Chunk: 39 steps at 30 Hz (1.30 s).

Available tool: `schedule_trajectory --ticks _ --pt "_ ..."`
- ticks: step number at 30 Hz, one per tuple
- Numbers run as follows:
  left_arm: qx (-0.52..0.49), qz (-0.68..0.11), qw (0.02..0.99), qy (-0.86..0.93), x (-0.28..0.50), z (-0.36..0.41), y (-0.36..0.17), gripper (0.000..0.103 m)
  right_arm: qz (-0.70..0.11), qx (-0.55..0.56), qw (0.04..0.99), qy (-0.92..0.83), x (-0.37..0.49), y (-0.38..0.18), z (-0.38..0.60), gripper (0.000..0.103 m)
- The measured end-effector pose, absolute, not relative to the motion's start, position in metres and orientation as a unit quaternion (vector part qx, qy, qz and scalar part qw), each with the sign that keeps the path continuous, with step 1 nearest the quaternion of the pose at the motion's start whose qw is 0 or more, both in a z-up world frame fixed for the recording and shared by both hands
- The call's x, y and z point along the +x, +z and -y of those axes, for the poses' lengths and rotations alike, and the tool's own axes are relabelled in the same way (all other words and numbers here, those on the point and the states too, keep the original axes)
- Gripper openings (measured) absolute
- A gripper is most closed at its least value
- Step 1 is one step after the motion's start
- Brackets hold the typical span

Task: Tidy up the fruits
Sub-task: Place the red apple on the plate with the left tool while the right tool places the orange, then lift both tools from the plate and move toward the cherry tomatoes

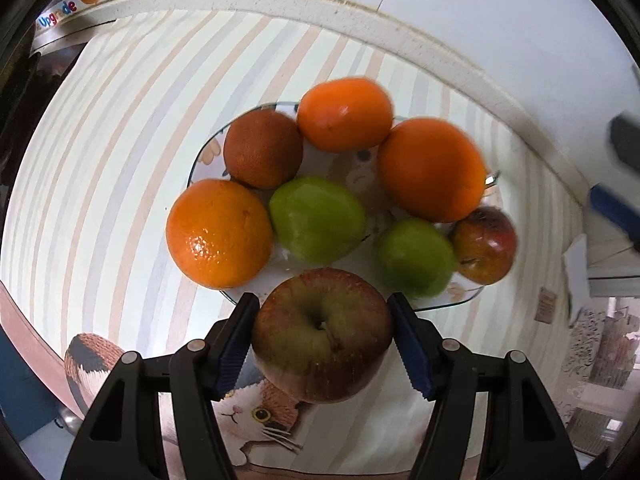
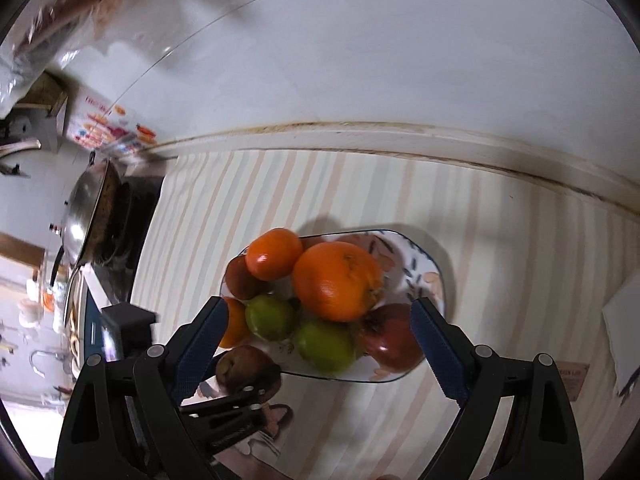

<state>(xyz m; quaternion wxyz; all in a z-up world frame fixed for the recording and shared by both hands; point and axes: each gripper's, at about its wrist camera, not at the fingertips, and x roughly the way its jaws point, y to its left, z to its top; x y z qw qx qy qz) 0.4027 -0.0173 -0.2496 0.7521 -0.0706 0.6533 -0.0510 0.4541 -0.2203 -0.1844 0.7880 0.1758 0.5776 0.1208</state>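
My left gripper (image 1: 322,302) is shut on a red-green apple (image 1: 322,334), stem side up, held just in front of the patterned plate (image 1: 208,152). On the plate lie three oranges (image 1: 219,232), a brown fruit (image 1: 262,148), two green apples (image 1: 316,218) and a red apple (image 1: 484,244). In the right wrist view my right gripper (image 2: 320,304) stands open above the plate (image 2: 424,264), with nothing pressed between its pads. The held apple (image 2: 248,368) and the left gripper (image 2: 240,400) show at lower left there. A blurred blue finger (image 1: 616,212) of the right gripper shows at the left wrist view's right edge.
The plate stands on a striped tablecloth (image 2: 520,240) with a cat picture, close to a white wall ledge (image 2: 360,136). A wok (image 2: 92,216) sits on a stove to the left. White paper (image 2: 624,320) lies at the right.
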Motion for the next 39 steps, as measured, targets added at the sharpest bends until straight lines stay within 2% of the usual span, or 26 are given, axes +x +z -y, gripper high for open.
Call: schedule_trajectory --ticks 8,15,26,28,30,39 --pt "-0.079 -0.616 0.78 -0.07 0.439 0.02 -0.207 0.064 -0.572 0.207 0.787 0.103 0.454 -0.198 0.236 0.094" --pt "-0.052 -0.628 0.775 -0.058 0.474 0.026 -0.229 0.064 -0.561 0.216 0.795 0.088 0.458 -0.2 0.241 0.094" --pt "-0.038 -0.634 0.771 -0.057 0.474 0.031 -0.239 0.065 -0.564 0.209 0.794 0.085 0.454 -0.208 0.237 0.094" --pt "-0.043 -0.631 0.772 -0.063 0.474 0.03 -0.234 0.068 -0.565 0.206 0.795 0.083 0.452 -0.209 0.237 0.094" --pt "-0.047 -0.629 0.773 -0.069 0.473 0.029 -0.229 0.084 -0.564 0.205 0.795 0.081 0.449 -0.209 0.238 0.094" --pt "-0.029 -0.585 0.809 -0.047 0.422 0.0 -0.183 0.085 -0.562 0.125 0.816 0.054 0.406 -0.203 0.218 0.096"
